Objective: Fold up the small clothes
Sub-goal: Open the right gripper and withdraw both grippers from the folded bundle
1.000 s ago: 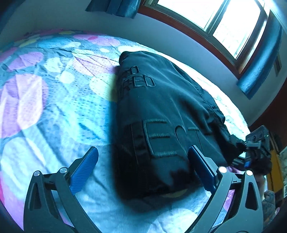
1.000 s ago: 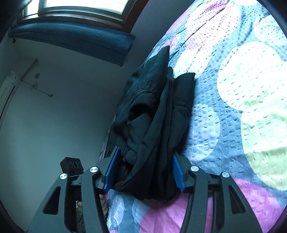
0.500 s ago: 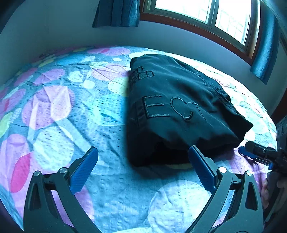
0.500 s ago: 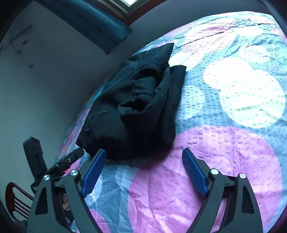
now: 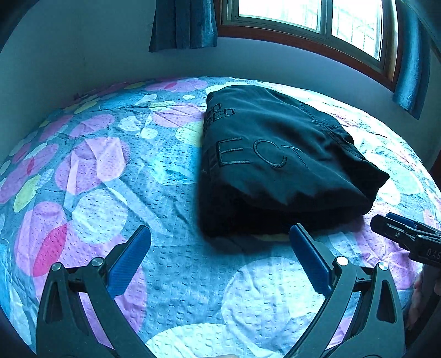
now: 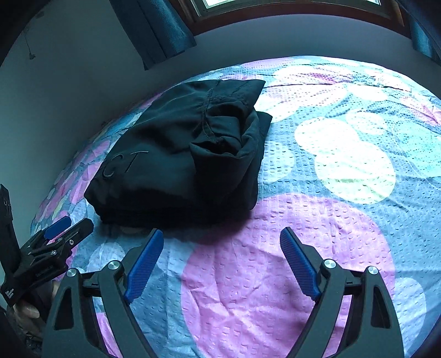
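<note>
Hidden: the folded black fabric garment [image 5: 278,162] shows stitched letters "ECT"; smaller lettering near its far corner is unreadable.
Place: garment lies on the bed's pastel dotted quilt [image 5: 115,198], below the window [image 5: 308,24].
Axis: its long side runs toward the window wall.
Left gripper [image 5: 220,256]: spread, empty, short of the garment.
Right gripper [image 6: 220,256]: jaws have just been opening, nothing between them; a second ago they flanked the garment's edge.
</note>
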A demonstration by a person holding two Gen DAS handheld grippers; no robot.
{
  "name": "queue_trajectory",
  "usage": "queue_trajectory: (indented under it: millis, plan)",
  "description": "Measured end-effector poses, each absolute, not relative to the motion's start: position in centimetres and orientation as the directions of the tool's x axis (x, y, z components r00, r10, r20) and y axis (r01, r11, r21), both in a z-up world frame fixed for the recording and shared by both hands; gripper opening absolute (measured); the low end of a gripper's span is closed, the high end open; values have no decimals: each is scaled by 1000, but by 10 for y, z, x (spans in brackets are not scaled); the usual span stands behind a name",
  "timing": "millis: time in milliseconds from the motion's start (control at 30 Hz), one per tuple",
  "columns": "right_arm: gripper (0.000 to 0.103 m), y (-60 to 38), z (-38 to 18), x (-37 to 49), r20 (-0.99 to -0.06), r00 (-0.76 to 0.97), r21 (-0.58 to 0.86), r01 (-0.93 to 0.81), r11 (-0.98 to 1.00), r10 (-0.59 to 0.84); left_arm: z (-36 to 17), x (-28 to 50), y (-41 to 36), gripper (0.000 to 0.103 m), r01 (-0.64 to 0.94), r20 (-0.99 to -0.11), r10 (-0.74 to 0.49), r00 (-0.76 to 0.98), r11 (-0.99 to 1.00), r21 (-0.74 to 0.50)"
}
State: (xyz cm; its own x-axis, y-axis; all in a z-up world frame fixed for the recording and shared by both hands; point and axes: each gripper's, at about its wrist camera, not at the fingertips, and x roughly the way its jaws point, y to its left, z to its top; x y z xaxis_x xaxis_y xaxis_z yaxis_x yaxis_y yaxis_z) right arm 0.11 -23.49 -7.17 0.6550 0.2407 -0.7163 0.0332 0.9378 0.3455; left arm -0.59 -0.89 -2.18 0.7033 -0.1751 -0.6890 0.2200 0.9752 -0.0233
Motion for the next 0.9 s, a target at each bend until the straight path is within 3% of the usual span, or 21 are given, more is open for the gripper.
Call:
queue_trajectory:
  millis: [900]
  plan:
    - [85, -224, -69, 2, -726, 658, 293, 30, 956, 202, -16, -7, -5, 100, 198, -671, -165, 723, 980, -27]
